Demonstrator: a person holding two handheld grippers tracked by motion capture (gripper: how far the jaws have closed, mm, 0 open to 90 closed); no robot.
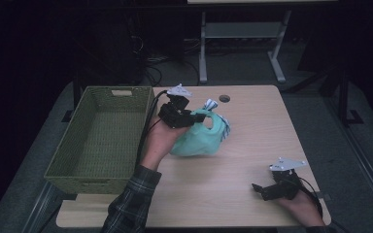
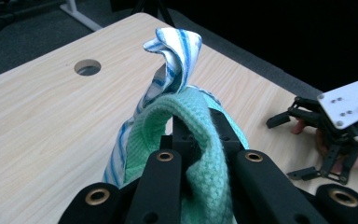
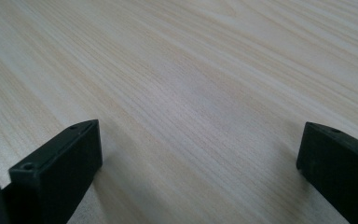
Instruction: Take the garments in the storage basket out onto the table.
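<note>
Mint-green knitted garment (image 1: 198, 137) hangs bunched from my left gripper (image 1: 190, 116), its jaws pinched tight on a thick fold of the knit, as the left gripper view shows close up. A blue-and-white striped cloth (image 2: 170, 60) rides along with the garment, poking up just beyond the pinched fold; whether it is caught in the grip itself or only tangled in the knit I cannot tell. The bundle's lower part touches or nearly touches the wooden table (image 1: 252, 126), just beside the woven green basket (image 1: 99, 138) standing at the table's left edge. My right gripper (image 1: 258, 189) rests low at the near right corner, well apart from the clothes, its jaws spread wide over bare wood and holding nothing. By my reading, the step in hand is carrying the laundry toward the basket. The next move calls for lifting the bundle clear of the basket's near wall, swinging it left over the opening, and only then letting go, so both pieces drop inside together.
</note>
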